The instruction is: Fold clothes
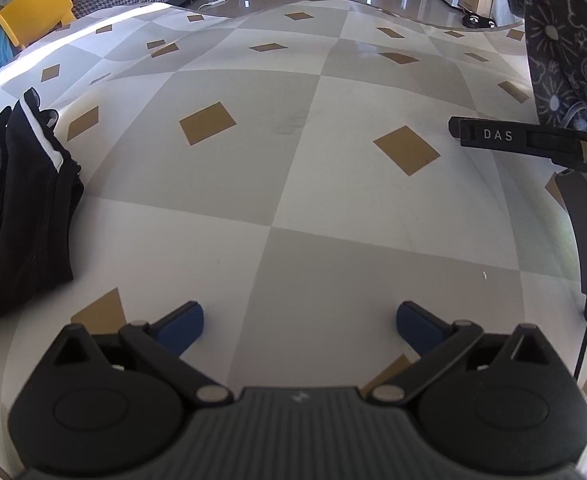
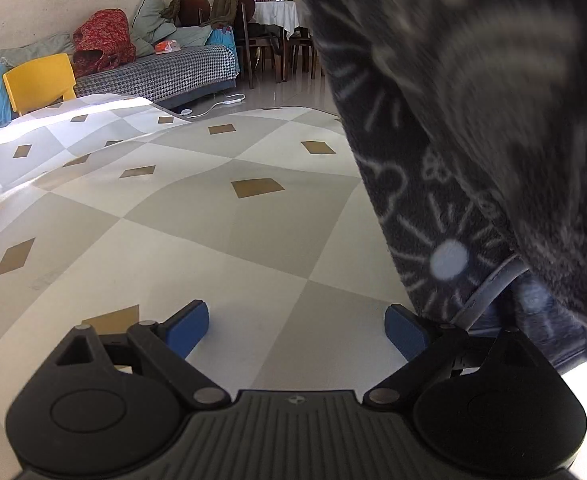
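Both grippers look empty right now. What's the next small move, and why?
Probably swing the left gripper toward the black garment with white trim bunched at the table's left side and close on its near edge. Both the left and the right gripper are open and hold nothing, and that garment lies unfolded. The dark patterned fleece hangs close beside the right gripper, but whether it is laundry is unclear.

Folded garment (image 1: 21, 208) on table (image 1: 293, 184) left edge; patterned garment (image 1: 565, 48) hangs over right edge; chair (image 1: 33, 12) behind far-left corner.
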{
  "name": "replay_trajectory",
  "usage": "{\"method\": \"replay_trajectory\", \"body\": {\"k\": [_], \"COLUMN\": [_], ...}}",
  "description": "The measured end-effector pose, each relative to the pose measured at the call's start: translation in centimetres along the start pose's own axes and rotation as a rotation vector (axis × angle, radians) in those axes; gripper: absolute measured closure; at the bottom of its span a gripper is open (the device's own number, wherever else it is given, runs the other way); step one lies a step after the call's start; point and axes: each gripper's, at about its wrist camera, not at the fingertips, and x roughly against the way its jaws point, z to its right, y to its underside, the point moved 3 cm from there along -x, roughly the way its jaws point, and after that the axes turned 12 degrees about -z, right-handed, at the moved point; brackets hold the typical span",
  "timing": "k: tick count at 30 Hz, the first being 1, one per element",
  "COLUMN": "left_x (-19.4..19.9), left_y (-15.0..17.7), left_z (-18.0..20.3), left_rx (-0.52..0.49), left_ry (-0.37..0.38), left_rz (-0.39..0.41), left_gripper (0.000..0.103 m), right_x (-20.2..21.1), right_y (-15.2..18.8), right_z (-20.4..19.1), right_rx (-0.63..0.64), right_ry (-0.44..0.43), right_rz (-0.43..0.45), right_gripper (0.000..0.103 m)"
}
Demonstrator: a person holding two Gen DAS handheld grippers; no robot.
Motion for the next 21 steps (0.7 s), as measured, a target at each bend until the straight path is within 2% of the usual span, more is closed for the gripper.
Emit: {"method": "replay_trajectory", "body": {"k": [21], "left_x": [0.05], "left_y": [0.21], "left_z": [0.02], "left_rx": [-0.029], "left_ry": [0.009], "left_rz": [0.001], "left_gripper": [0.0], "right_x": [-0.08], "right_y": [0.04], "right_z": [0.15], "right_rx": [-0.001], "right_ry": [-0.001], "right_rz": [-0.001], "right_gripper": [0.008]}}
